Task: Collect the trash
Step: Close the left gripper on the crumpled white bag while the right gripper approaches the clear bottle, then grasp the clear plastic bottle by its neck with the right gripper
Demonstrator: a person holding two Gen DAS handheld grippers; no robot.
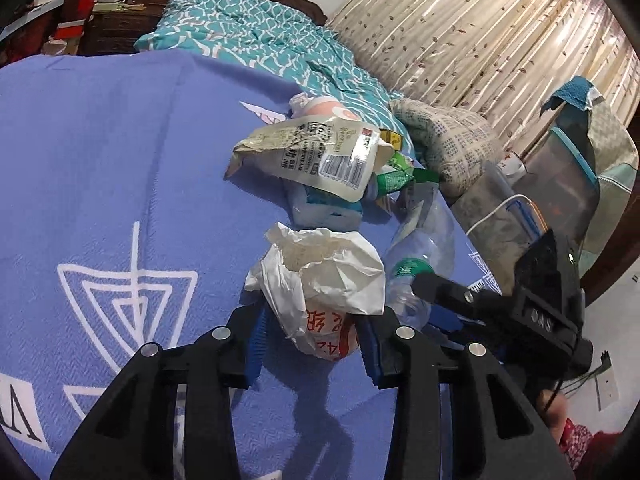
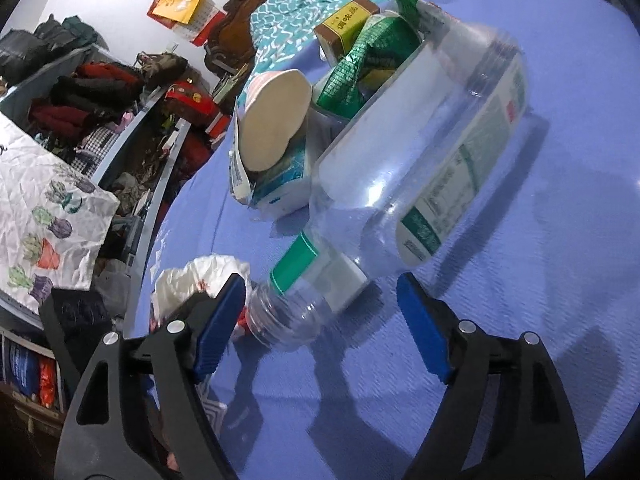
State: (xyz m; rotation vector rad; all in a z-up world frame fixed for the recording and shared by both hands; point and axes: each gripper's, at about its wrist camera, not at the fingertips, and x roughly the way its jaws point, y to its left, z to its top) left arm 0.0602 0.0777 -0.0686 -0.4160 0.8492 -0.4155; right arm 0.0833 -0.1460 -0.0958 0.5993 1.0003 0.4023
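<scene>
Spread across the bed, a blue blanket [image 1: 120, 168] with white line patterns carries the heap of trash we are working on, with a teal quilt [image 1: 256, 40] and a beige curtain [image 1: 472, 28] behind it. Our left gripper [image 1: 312, 334] has its jaws drawn in on a crumpled white plastic bag [image 1: 320, 276] with red print; both blue pads [image 1: 256, 336] press against the bag's lower part, so we hold it clamped where it sits on the blanket. Just right of the bag lies a clear plastic bottle [image 1: 420, 248] with a green label band, its open neck pointing toward us. Our right gripper [image 2: 320, 320] stands with its jaws wide apart and nothing pinched: the bottle's uncapped neck [image 2: 288, 320] lies between the two pads, close against the left pad [image 2: 218, 324] and well clear of the right one. We cannot tell whether the left pad touches the neck. Beyond the bottle we see a torn food pouch [image 1: 316, 152] with a barcode, a green wrapper [image 2: 360, 68], a small yellow-labelled box [image 2: 346, 24] and an upturned paper cup [image 2: 276, 116] resting on a tissue pack [image 2: 284, 188].
</scene>
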